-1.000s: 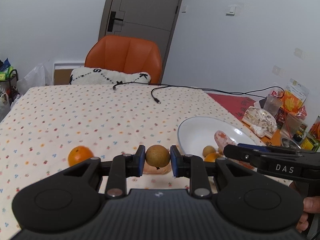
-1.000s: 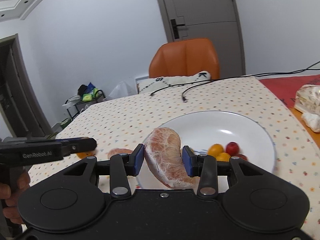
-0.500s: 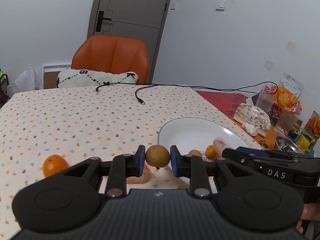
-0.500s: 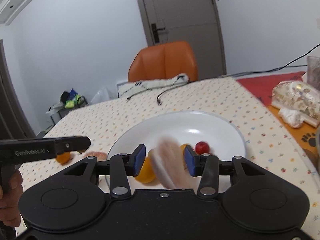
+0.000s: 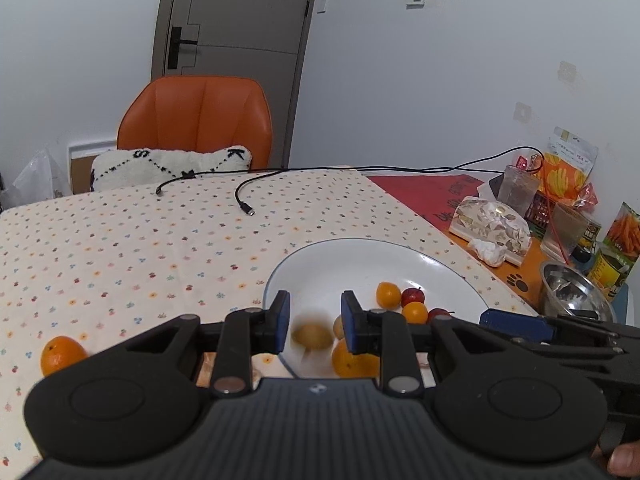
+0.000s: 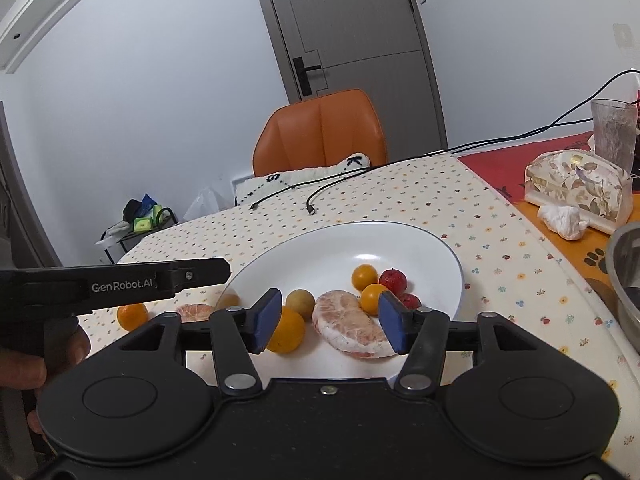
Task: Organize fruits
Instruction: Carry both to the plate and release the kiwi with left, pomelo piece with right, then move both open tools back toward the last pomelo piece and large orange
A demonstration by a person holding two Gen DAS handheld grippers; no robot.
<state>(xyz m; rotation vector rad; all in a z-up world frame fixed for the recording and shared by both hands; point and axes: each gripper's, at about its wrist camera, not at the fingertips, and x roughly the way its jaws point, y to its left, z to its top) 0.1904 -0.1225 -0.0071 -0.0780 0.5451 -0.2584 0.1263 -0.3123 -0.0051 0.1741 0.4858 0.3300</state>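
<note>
My left gripper [image 5: 315, 320] is open over the near rim of the white plate [image 5: 360, 248]. A brown round fruit [image 5: 312, 336] shows blurred just below its fingers, free of them. My right gripper [image 6: 328, 322] is open too, with a peeled pomelo segment [image 6: 352, 330] lying in the plate [image 6: 440, 248] between its fingers. The plate also holds a large orange [image 6: 286, 330], a brown fruit [image 6: 300, 299], two small oranges [image 6: 365, 276] and red fruits [image 6: 393, 279]. On the cloth lie an orange [image 5: 62, 354] and another pomelo segment [image 6: 196, 312].
Black cables [image 5: 244, 200] lie across the far tablecloth. At the right stand a tissue box [image 6: 576, 188], a glass [image 6: 614, 132], a steel bowl [image 5: 576, 292] and snack packets [image 5: 568, 168]. An orange chair [image 5: 196, 120] with a cushion is behind the table.
Both grippers have opened. The right one dropped the pomelo segment into the plate. The left one swung right over the plate rim and let go of the brown fruit.
</note>
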